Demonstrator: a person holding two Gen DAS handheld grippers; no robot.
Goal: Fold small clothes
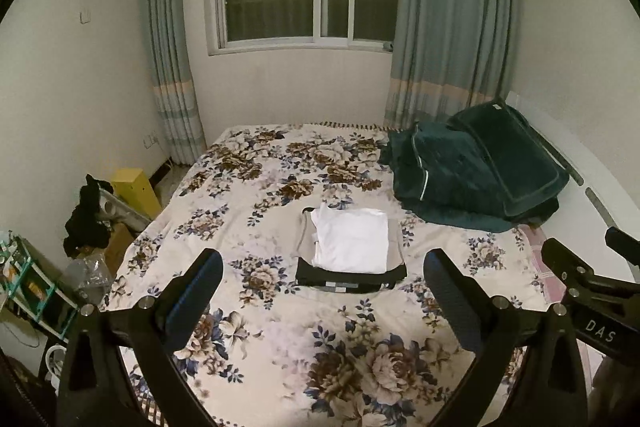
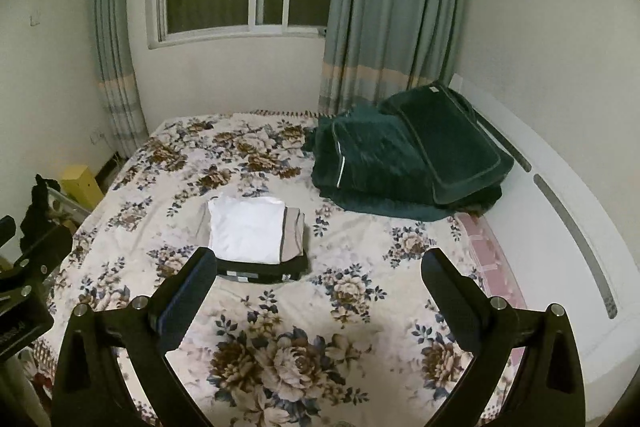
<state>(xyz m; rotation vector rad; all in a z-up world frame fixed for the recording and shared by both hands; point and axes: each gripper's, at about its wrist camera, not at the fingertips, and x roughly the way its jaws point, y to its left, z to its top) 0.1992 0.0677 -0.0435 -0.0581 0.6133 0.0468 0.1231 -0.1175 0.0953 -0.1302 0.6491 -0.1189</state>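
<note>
A small stack of folded clothes lies in the middle of the floral bedspread: a white garment on top, a beige one under it, a black one at the bottom. The white garment, beige garment and black garment also show in the right wrist view. My left gripper is open and empty, held above the bed in front of the stack. My right gripper is open and empty, just right of the stack. The right gripper's body shows at the right edge of the left wrist view.
A dark green quilt and pillow are heaped at the bed's far right by the white headboard. A yellow box, dark clothes and a shelf stand on the floor left of the bed. Window and curtains are behind.
</note>
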